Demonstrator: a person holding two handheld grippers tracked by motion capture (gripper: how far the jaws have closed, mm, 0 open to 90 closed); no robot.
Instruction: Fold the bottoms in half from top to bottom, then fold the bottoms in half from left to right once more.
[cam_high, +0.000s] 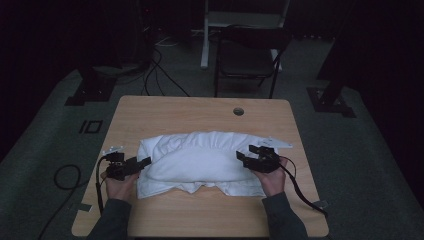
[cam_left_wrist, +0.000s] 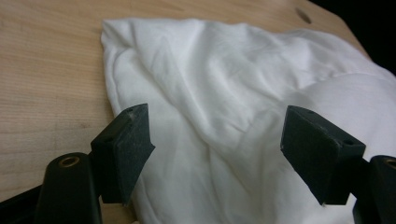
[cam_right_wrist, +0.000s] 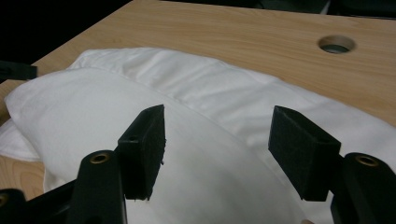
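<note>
High view: a white cloth (cam_high: 200, 162) lies bunched across the middle of the desk (cam_high: 165, 107), the left claw (cam_high: 141, 163) at its left edge and the right claw (cam_high: 243, 158) at its right. Left gripper view: jaws wide, nothing gripped, cloth beneath. Right gripper view: jaws wide above the folded cloth (cam_right_wrist: 140, 102).

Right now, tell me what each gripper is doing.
Left gripper: open, holding nothing, jaws apart over the white cloth.
Right gripper: open, holding nothing, above the cloth.
</note>
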